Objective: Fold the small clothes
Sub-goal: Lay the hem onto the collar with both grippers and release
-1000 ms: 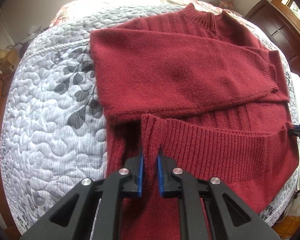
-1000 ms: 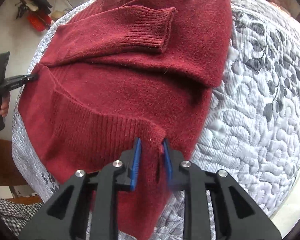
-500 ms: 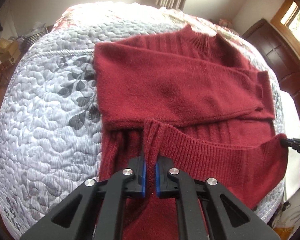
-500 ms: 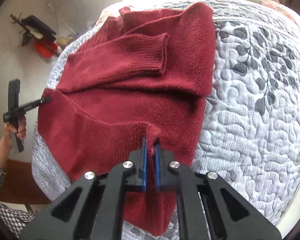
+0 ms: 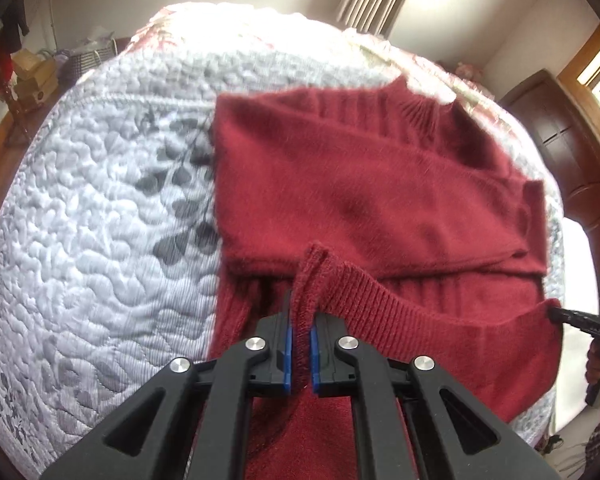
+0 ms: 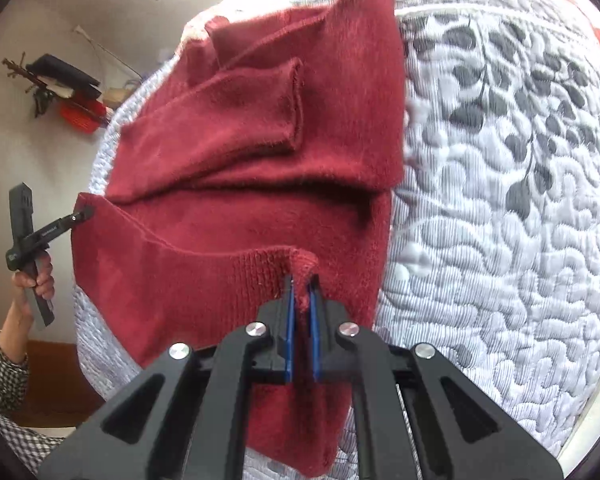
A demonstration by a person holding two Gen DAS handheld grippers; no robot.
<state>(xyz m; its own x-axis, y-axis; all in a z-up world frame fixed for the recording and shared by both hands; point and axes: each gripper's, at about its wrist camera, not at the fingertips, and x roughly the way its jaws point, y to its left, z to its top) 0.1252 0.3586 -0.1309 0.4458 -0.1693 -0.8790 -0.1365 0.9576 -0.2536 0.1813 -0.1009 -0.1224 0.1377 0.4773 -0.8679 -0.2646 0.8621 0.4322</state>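
The sweater point(image 5: 380, 200) lies on the quilt point(image 5: 100, 240) of the bed, sleeves folded across the body, collar at the far end.

Left tool point(image 5: 300, 340): clamped on one corner of the ribbed hem point(image 5: 420, 312), pinching a raised fold of knit between its blue pads point(image 5: 287, 344).

Right tool point(image 6: 302, 320): clamped on the opposite hem corner, at the sweater's edge nearest the grey leaf print point(image 6: 520, 120).

The hem is lifted off the sweater's body and spans between both tools. A hand point(image 6: 36, 280) holds the left tool's handle beside the bed.
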